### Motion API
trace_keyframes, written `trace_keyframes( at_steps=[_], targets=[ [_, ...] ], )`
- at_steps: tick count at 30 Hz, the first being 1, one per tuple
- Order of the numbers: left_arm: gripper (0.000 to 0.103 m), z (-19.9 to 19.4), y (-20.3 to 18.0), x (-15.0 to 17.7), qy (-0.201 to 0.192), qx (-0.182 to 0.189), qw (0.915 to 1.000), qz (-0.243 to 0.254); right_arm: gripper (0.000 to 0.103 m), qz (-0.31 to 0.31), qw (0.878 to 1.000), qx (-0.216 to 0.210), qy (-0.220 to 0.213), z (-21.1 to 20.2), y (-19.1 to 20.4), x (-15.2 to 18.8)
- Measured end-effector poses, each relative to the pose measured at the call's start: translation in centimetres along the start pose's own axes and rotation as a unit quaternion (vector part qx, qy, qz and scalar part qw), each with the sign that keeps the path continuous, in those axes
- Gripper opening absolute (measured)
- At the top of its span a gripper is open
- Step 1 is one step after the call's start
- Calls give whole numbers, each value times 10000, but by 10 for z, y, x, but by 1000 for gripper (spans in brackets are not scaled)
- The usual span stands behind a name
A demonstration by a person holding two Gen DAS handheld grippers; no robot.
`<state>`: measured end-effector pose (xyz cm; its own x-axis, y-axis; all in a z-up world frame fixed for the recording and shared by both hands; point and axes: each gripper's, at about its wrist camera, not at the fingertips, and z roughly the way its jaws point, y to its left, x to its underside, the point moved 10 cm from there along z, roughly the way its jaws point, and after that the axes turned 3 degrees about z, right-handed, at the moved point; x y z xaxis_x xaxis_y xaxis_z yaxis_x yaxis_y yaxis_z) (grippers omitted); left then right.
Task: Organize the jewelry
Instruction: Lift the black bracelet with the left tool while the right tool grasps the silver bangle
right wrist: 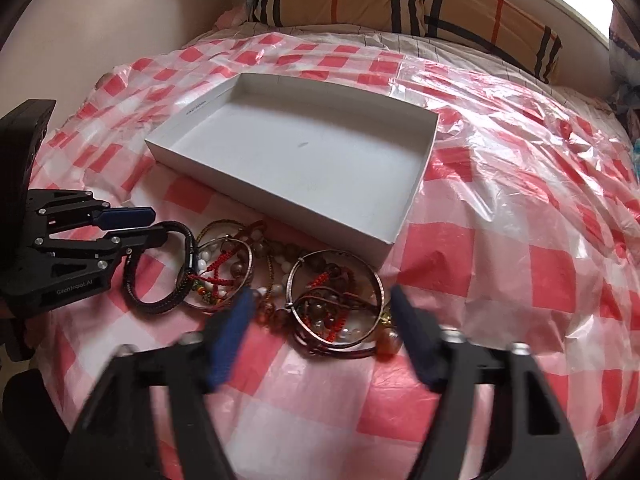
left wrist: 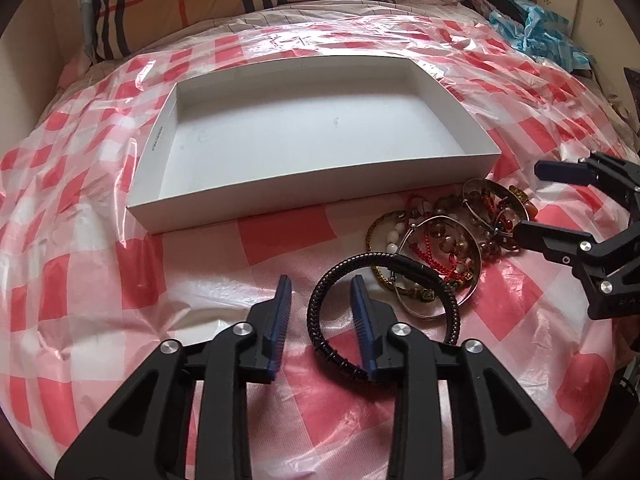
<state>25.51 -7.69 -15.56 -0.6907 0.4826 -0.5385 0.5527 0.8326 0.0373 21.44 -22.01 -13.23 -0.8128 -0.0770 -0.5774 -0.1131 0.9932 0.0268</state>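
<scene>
A: Is the jewelry put away yet?

B: No. The one white box [left wrist: 304, 136] on the bed is empty. The left claw [left wrist: 320, 300] is apart around the one black bracelet [left wrist: 384, 300], not squeezing. The pile of bangles and beads [right wrist: 296, 292], too tangled to count, waits beside it. The right claw [right wrist: 320, 336] is wide apart, holding nothing.

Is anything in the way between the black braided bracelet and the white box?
Nothing visible. Only bare checkered sheet separates the black braided bracelet from the white box, which has no lid. The jewelry pile lies off to the side.
</scene>
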Motion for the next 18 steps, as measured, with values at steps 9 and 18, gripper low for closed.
trace_keyframes(
  at_steps=[9,18],
  targets=[
    [9,13,-5,6,194,74,9998,32,61,-71,9982,-204,552,40,1,5],
    [7,-23,1,6,-132,287,9986,-418,61,-219,9993,290,3,-9,6,3]
  ],
)
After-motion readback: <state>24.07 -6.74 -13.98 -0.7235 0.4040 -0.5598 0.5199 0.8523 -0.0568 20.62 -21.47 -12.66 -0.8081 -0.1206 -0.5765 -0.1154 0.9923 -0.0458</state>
